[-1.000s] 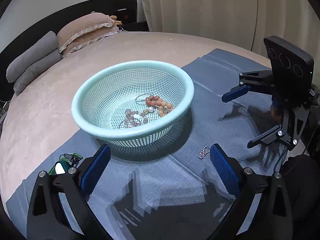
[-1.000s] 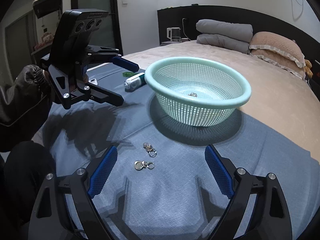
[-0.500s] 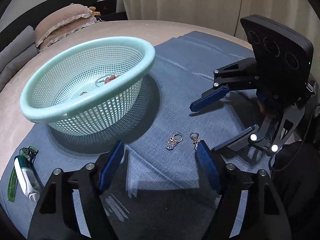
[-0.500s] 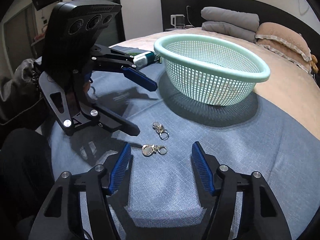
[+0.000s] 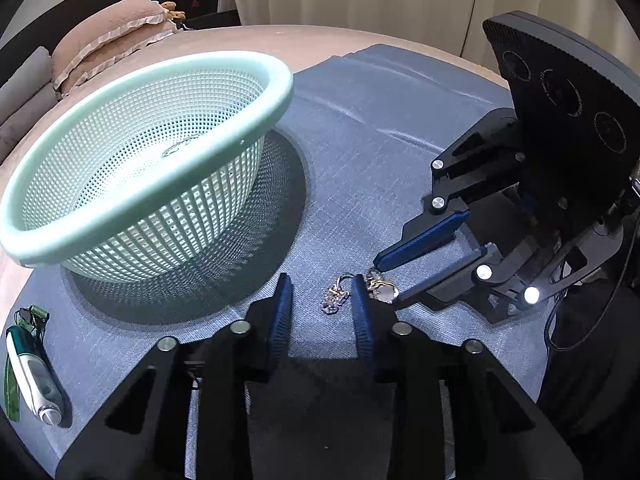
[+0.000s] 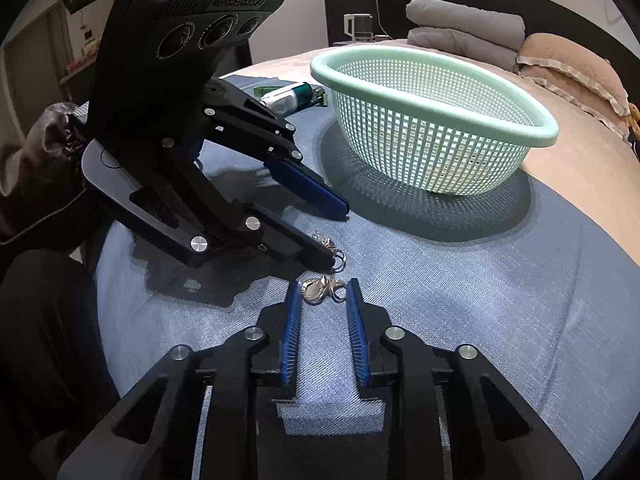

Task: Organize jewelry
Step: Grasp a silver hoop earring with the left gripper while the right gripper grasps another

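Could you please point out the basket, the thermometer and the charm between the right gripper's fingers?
basket point(image 5: 280, 80): left wrist view, on its far rim.
thermometer point(image 5: 30, 376): left wrist view, on its white body.
charm point(image 6: 314, 291): right wrist view, on its round disc.

Dim indoor light falls from above, so the basket point(image 5: 132, 200) throws a mesh-patterned shadow on the blue cloth point(image 5: 380, 128). Both fisheye views bend strongly and blacken at the corners. Small jewelry glints; focus stays sharp centrally.

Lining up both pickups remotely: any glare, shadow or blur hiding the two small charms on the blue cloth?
Left wrist view: sharp; the right gripper's lamps glare at right, off the pale charm. Right wrist view: the silver charm glints but reads clearly; the left gripper shades the cloth.
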